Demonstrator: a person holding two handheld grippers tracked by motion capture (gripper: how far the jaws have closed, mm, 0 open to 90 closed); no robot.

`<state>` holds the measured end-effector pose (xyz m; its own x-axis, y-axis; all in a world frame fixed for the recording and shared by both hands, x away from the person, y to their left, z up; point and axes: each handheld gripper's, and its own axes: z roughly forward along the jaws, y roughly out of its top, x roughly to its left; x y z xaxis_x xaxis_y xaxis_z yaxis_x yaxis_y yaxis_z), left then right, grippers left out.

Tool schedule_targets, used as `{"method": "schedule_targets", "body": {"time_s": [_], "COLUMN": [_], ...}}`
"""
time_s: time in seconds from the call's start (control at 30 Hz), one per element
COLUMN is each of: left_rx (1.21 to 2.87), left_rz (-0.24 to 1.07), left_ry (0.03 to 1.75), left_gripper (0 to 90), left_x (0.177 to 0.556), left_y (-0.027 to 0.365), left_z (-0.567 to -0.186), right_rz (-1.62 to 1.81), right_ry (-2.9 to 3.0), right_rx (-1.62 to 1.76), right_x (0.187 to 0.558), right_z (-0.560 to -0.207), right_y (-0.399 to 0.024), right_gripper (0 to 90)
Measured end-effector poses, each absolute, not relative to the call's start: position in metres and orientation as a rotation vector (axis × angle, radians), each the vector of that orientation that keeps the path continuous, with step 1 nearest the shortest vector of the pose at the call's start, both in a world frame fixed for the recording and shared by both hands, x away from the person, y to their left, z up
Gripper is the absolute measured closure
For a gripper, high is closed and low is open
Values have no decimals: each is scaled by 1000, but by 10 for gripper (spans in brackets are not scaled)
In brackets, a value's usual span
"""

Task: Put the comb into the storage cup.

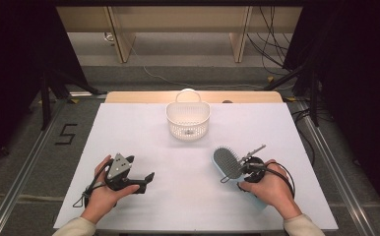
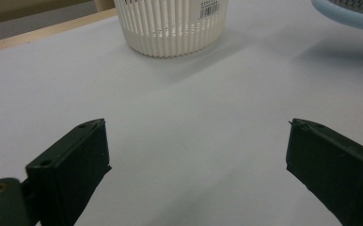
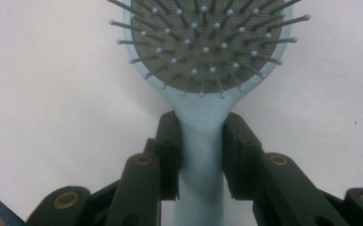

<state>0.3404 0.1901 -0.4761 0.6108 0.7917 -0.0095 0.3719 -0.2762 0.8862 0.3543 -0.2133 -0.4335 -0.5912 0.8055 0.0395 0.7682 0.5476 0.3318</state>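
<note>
A light blue hairbrush [image 1: 227, 162] with a grey bristle pad is held over the right half of the white table. My right gripper [image 1: 246, 169] is shut on its handle, just below the head. In the right gripper view the two black jaws press on both sides of the hairbrush's handle [image 3: 201, 155], bristles facing the camera. My left gripper [image 1: 141, 173] rests on the table at the left, open, nothing between its jaws. A white slotted basket [image 1: 188, 119] with a handle stands at the far middle of the table; in the left gripper view the basket [image 2: 170, 26] is ahead, with the brush's edge [image 2: 346, 12] at top right.
The white table top [image 1: 129, 132] ends in a wooden strip at the far edge. Black stands and cables flank the table on the floor, and a wooden bench stands beyond it. A small item lies inside the basket.
</note>
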Motion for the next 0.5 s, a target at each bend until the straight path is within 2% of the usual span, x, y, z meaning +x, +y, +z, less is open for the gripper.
{"method": "schedule_targets", "body": {"time_s": [0.5], "left_rx": [1884], "left_rz": [553], "left_ry": [927], "left_gripper": [60], "left_x": [339], "left_y": [190], "left_z": [-476], "right_rz": [607], "right_ry": [2596], "right_rx": [1347], "right_x": [356], "right_z": [-436], "right_y": [-214], "right_gripper": [706]}}
